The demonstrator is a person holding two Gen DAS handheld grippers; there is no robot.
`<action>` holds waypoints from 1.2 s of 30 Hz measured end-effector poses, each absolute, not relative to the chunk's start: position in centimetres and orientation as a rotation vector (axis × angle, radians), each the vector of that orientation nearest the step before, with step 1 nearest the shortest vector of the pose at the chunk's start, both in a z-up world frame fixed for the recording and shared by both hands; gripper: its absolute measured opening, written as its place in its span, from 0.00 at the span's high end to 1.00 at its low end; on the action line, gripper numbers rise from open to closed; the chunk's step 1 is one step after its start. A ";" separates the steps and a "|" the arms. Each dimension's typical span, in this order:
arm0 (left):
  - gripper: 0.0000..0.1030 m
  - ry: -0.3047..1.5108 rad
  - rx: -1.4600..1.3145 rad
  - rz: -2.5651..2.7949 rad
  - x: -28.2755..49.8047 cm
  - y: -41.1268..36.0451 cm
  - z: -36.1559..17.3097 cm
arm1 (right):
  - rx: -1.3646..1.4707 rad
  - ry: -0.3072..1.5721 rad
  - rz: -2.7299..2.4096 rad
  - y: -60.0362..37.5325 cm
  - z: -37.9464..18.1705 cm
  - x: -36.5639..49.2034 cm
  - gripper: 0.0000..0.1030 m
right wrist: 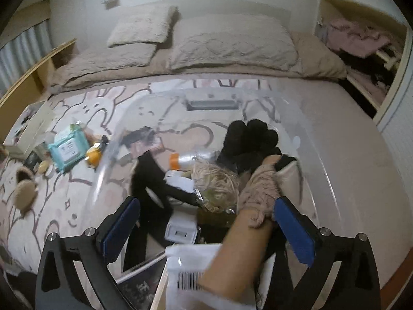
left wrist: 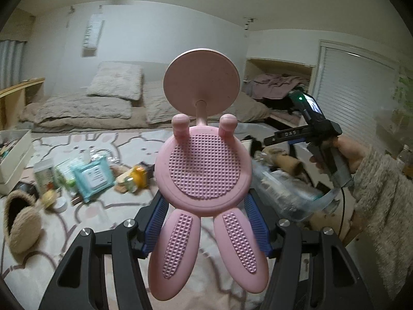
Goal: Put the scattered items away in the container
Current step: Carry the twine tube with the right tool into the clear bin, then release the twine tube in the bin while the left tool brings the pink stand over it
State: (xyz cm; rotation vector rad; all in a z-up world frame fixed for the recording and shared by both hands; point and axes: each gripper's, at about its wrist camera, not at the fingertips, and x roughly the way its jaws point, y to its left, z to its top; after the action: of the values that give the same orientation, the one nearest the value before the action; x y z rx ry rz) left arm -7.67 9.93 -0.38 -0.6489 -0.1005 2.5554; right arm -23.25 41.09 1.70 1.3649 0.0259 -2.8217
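Observation:
My left gripper (left wrist: 205, 226) is shut on a pink bunny-shaped stand (left wrist: 204, 165), gripped at the base of its two ear-shaped feet, and holds it up in the air with its round disc on top. My right gripper (right wrist: 206, 224) is open and empty, hovering above a clear plastic container (right wrist: 304, 139) on the bed. The container holds a black glove (right wrist: 250, 139), a bundle of beige string (right wrist: 216, 178), a white device (right wrist: 180, 230), a cardboard tube (right wrist: 232, 261) and other items. The right gripper also shows at the right of the left wrist view (left wrist: 309, 134).
Scattered items lie on the bunny-print blanket at the left: a blue wipes pack (right wrist: 65, 149), an orange-yellow toy (right wrist: 93, 155), a woven fuzzy basket (left wrist: 22, 222), a small white jar (left wrist: 60, 204). A white box (left wrist: 15, 157) stands at the far left. Pillows (right wrist: 232, 44) lie behind.

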 end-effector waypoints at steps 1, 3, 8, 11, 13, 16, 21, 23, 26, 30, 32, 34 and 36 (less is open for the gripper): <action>0.41 -0.100 -0.648 2.544 -8.0 10.5 -0.2 | 1.342 0.047 -2.826 41.0 2.0 -22.7 0.00; 0.41 -0.106 -0.648 2.515 -8.7 11.7 0.1 | 1.302 0.052 -2.824 41.0 2.8 -21.9 0.00; 0.41 -0.137 -0.666 2.438 -10.1 14.9 0.6 | 1.187 0.015 -2.843 42.3 4.5 -19.7 0.00; 0.41 -0.141 -0.676 2.399 -10.9 17.1 1.0 | 1.127 -0.003 -2.869 43.5 5.2 -18.8 0.00; 0.41 -0.143 -0.684 2.373 -11.4 18.6 1.3 | 1.093 -0.004 -2.881 44.1 5.4 -18.4 0.00; 0.41 -0.156 -0.706 2.338 -12.3 20.8 1.5 | 1.074 -0.017 -2.879 44.8 5.6 -18.1 0.00; 0.41 -0.207 -0.770 2.284 -14.4 23.9 1.7 | 1.051 -0.053 -2.903 46.2 6.2 -17.7 0.00; 0.41 -0.225 -0.805 2.271 -15.5 25.2 1.9 | 1.030 -0.075 -2.910 46.7 6.6 -17.4 0.00; 0.41 -0.244 -0.859 2.258 -16.7 27.0 2.0 | 0.999 -0.118 -2.923 47.5 7.2 -16.9 0.00; 0.41 -0.276 -0.927 2.246 -18.0 29.5 1.8 | 0.973 -0.176 -2.941 48.7 7.7 -16.5 0.00; 0.41 -0.288 -0.955 2.251 -18.6 30.5 1.7 | 0.974 -0.237 -2.927 49.4 7.7 -16.5 0.00; 0.41 -0.305 -0.999 2.247 -19.3 31.5 1.5 | 0.964 -0.296 -2.911 50.0 7.8 -16.5 0.00; 0.41 -0.302 -1.040 2.248 -19.9 32.3 1.3 | 0.953 -0.321 -2.914 50.4 7.9 -16.4 0.00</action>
State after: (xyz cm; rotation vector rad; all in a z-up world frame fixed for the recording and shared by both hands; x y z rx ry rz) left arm -19.87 32.27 1.25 -1.0404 -0.3020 2.2476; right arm -16.39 50.37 7.91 0.9530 -0.3208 -2.9137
